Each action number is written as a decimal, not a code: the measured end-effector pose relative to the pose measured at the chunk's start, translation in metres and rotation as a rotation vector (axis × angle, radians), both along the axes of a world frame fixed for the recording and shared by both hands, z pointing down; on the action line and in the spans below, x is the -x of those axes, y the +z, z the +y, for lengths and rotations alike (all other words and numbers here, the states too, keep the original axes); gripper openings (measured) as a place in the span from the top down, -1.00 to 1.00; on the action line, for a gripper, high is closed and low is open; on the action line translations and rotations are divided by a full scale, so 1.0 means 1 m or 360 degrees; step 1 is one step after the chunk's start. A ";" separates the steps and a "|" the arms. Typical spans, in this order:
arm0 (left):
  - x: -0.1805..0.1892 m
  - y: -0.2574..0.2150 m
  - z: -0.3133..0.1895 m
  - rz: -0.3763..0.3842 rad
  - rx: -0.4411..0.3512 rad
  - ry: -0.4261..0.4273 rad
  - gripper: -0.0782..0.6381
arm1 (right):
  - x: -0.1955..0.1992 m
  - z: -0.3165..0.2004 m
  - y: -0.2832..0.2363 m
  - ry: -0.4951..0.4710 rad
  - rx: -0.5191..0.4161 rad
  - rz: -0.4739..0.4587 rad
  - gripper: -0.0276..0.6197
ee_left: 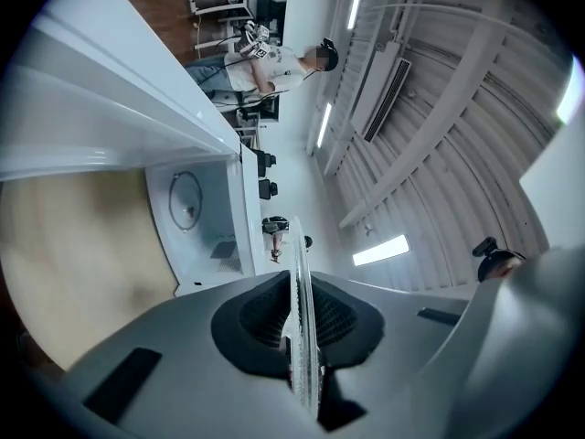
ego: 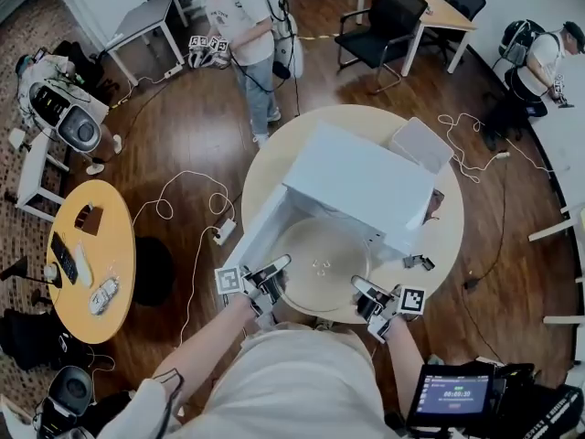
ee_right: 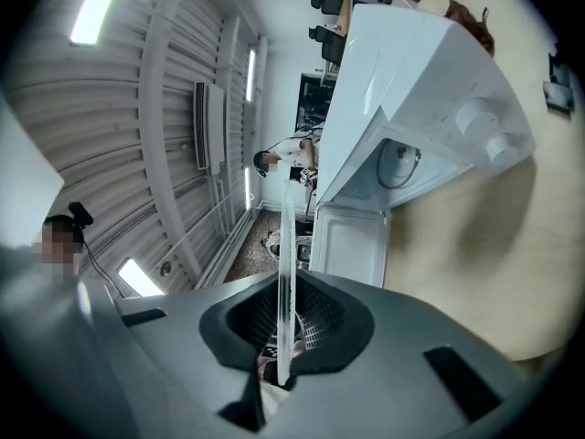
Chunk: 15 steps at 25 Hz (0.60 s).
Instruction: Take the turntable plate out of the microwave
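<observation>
The clear glass turntable plate hangs level just in front of the white microwave, whose door stands open at the left. My left gripper is shut on the plate's left rim and my right gripper on its right rim. In the left gripper view the plate's edge runs as a thin glass line between the dark pads of the left gripper. The right gripper view shows the same thin plate edge pinched in the right gripper, with the microwave beyond.
The microwave stands on a round wooden table with a white box behind it and a small black part at the right. A yellow side table is at the left, cables cross the floor, and a person stands beyond.
</observation>
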<state>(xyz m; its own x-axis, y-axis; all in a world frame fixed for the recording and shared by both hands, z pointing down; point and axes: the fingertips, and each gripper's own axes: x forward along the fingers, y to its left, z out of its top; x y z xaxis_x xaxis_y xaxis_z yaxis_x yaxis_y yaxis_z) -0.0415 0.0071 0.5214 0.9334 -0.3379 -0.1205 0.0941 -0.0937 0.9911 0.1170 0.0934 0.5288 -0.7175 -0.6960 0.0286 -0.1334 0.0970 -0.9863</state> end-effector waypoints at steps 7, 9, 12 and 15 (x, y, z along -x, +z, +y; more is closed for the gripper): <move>0.000 0.000 -0.004 -0.0009 0.0003 -0.0055 0.69 | -0.004 -0.007 0.006 0.0086 0.0011 0.0083 0.83; -0.002 -0.001 -0.005 0.0004 0.0014 -0.0072 0.69 | -0.007 -0.010 0.005 0.0114 0.0011 0.0090 0.83; -0.003 -0.004 -0.008 0.0027 0.0040 -0.0114 0.69 | -0.011 -0.014 0.001 0.0169 0.0003 0.0086 0.83; -0.005 -0.013 -0.013 0.0069 0.0038 -0.0163 0.69 | -0.017 -0.020 -0.006 0.0264 -0.0007 0.0038 0.83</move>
<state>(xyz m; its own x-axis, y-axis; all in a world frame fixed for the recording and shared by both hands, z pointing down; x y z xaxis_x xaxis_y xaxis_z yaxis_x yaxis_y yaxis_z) -0.0365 -0.0060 0.5085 0.8880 -0.4345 -0.1507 0.1280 -0.0813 0.9884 0.1338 0.0737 0.5227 -0.5919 -0.8050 0.0409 -0.1712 0.0760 -0.9823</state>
